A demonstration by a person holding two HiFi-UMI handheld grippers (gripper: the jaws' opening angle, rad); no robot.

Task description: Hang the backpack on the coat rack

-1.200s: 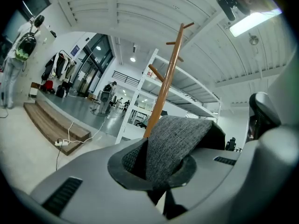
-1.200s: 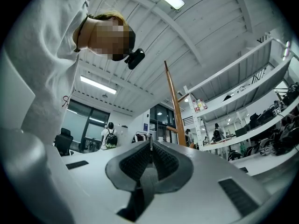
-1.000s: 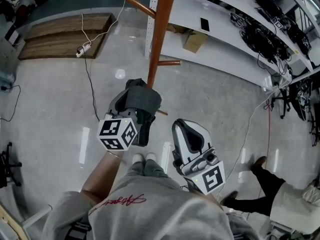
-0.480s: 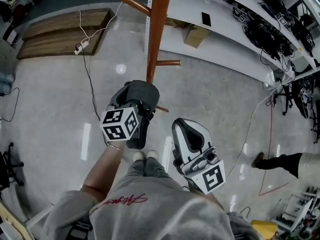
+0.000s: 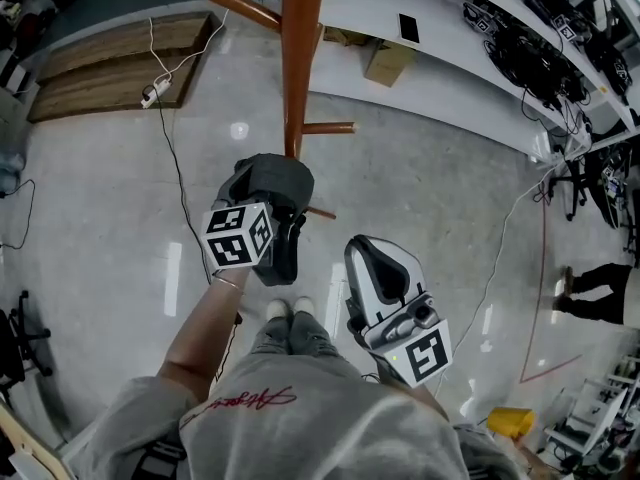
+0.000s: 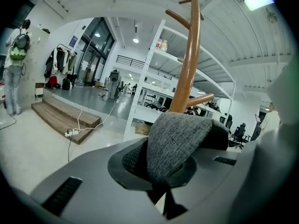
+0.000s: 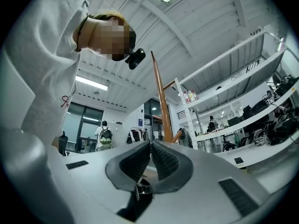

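The wooden coat rack (image 5: 296, 58) rises just ahead of me, with pegs sticking out left and right. My left gripper (image 5: 268, 183) is shut on a fold of the backpack's grey fabric (image 5: 275, 176), close in front of the pole. The left gripper view shows that grey strap (image 6: 175, 141) pinched between the jaws and draped over them, with the coat rack (image 6: 189, 69) behind it. A dark part of the backpack (image 5: 282, 256) hangs under that gripper. My right gripper (image 5: 376, 266) is held lower right, shut with nothing between its pads (image 7: 135, 160). The rack pole (image 7: 162, 104) stands beyond it.
White shelving (image 5: 450, 78) runs along the right behind the rack, with a cardboard box (image 5: 388, 60) under it. A cable and power strip (image 5: 150, 93) lie by a wooden step (image 5: 110, 63) at the left. A person's legs (image 5: 600, 293) show at the far right.
My left gripper, still holding the grey fabric, has sunk a little and drawn nearer the pole. The right gripper hardly shifts in the view. The person at the right has walked further away.
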